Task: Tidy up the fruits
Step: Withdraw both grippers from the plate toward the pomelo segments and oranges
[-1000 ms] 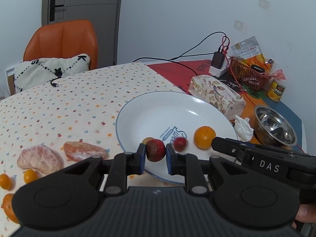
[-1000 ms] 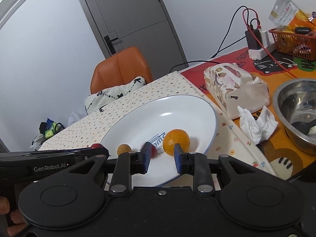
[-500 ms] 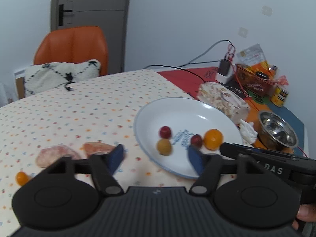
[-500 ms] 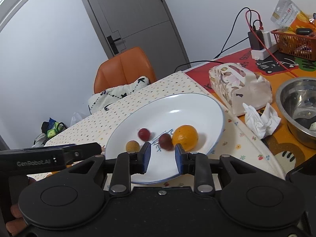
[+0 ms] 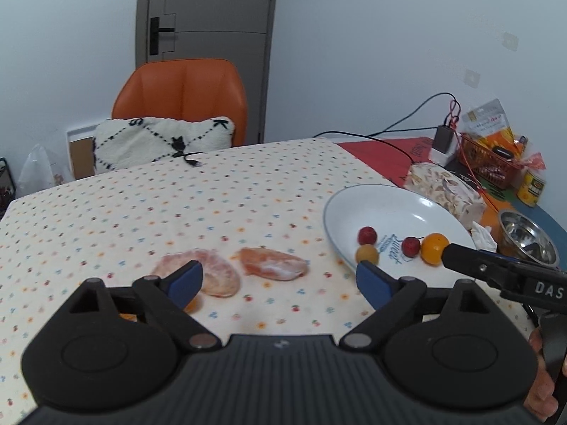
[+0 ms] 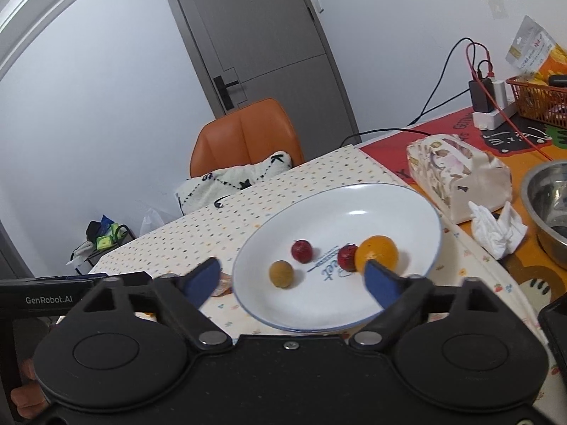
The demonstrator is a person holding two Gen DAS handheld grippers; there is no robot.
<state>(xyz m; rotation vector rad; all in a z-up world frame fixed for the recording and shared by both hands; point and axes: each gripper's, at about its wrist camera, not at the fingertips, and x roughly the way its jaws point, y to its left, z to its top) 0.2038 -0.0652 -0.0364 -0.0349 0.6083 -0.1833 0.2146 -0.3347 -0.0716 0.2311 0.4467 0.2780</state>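
A table under a dotted cloth (image 5: 149, 205) filled the lower half of both views, with a grey door and an orange chair (image 5: 180, 95) beyond it. The left gripper (image 5: 280, 279) hovered above the cloth with its jaws spread wide and nothing between them; directly ahead of it lay two peeled citrus pieces (image 5: 273, 264), the nearer one partly behind its left finger, and one small orange fruit (image 5: 193, 306) peeped out below that finger. Ahead and to its right sat the white plate (image 5: 382, 198). The right gripper (image 6: 292, 279) was likewise wide open and empty, poised just over the plate's near rim. On the plate, ahead of its fingers, rested four fruits: two red ones (image 6: 302, 250), one brownish-yellow one (image 6: 281, 273) and one orange (image 6: 376, 253), the orange touching a red one and partly hidden by the right finger. Beyond the plate to the right were a tissue pack (image 6: 457, 173), a crumpled tissue and a steel bowl (image 6: 547, 209). The risks, as I judged them: the soft peeled pieces could be squashed or torn by a firm pinch, the round fruits could roll off the shallow plate if a finger nudged them, and the two grippers, working close together, could knock each other.
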